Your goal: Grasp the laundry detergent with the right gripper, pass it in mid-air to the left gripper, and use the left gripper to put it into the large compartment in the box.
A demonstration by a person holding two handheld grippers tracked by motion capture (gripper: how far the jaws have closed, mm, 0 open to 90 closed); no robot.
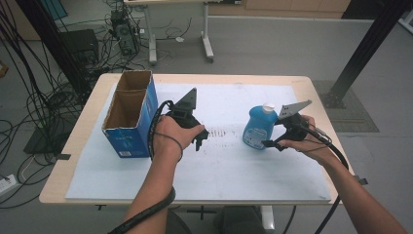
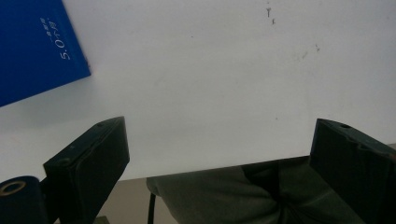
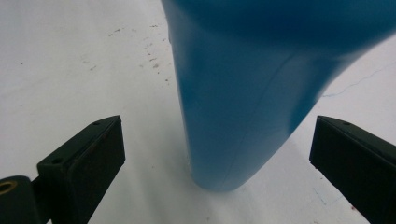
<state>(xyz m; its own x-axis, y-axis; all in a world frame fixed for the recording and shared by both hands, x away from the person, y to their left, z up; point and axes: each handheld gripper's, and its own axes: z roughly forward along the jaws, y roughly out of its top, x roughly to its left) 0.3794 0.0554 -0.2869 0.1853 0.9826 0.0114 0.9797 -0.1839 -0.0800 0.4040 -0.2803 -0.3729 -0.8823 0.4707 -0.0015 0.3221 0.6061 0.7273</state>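
A blue bottle [image 1: 258,126] with a white cap stands upright on the white sheet [image 1: 219,165] at the right of the middle. My right gripper [image 1: 272,144] is open just beside its base, and in the right gripper view the bottle [image 3: 247,93] stands between the two spread jaws without touching them. An open blue cardboard box [image 1: 130,114] stands at the left. My left gripper [image 1: 201,138] hangs open to the right of the box, pointing down at bare sheet. A corner of the box [image 2: 32,46] shows in the left gripper view.
The white sheet covers most of a wooden table [image 1: 73,141]. Faint dark marks [image 1: 221,131] dot the sheet between the grippers. Cables and computer gear [image 1: 122,34] lie on the floor behind the table, and a black post [image 1: 360,53] stands at the back right.
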